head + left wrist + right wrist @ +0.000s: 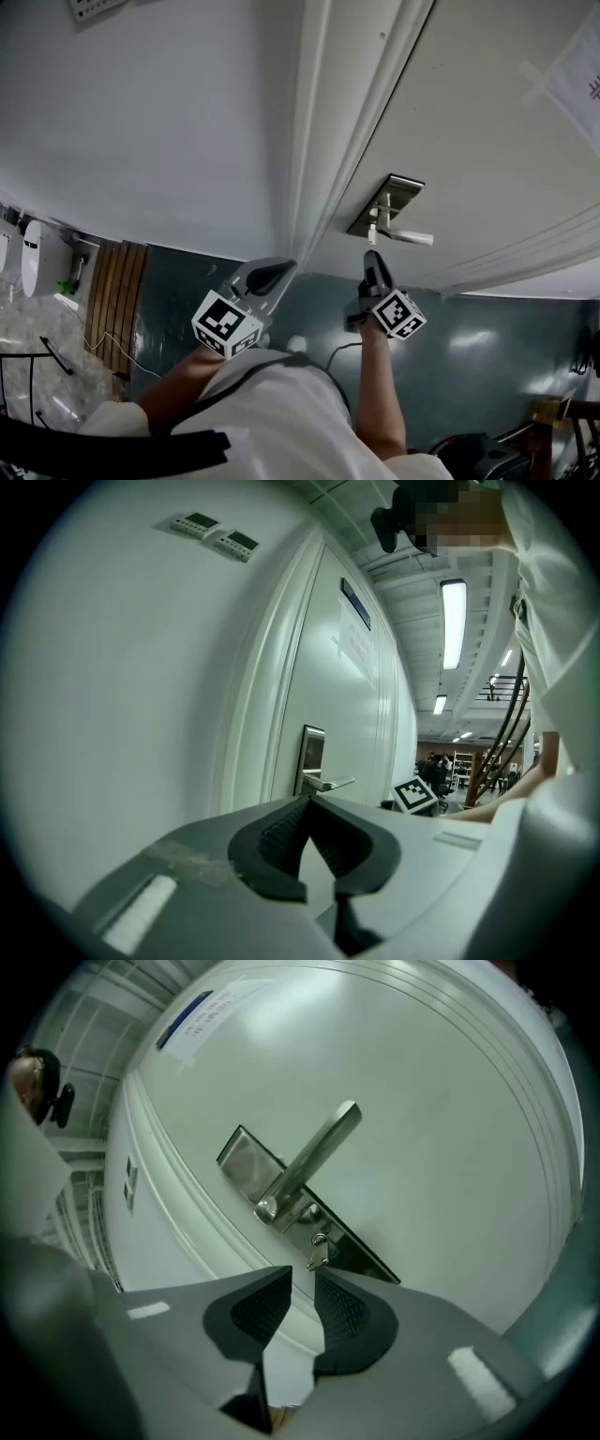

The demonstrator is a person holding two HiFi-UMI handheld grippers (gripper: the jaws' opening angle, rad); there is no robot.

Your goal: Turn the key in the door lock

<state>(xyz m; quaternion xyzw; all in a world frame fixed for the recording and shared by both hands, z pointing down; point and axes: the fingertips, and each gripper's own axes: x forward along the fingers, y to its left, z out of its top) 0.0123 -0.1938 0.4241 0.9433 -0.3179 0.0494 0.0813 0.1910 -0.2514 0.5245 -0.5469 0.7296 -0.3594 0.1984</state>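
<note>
Your right tongs (302, 1272) point level at the door (422, 1101), slightly parted, empty; their view shows the key (319, 1252) plainly. Left tongs (307, 801) pressed together, empty.

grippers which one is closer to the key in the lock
The right gripper: its jaws, slightly apart and empty, point at the key just ahead. The left gripper is off by the door frame, farther from it.
</note>
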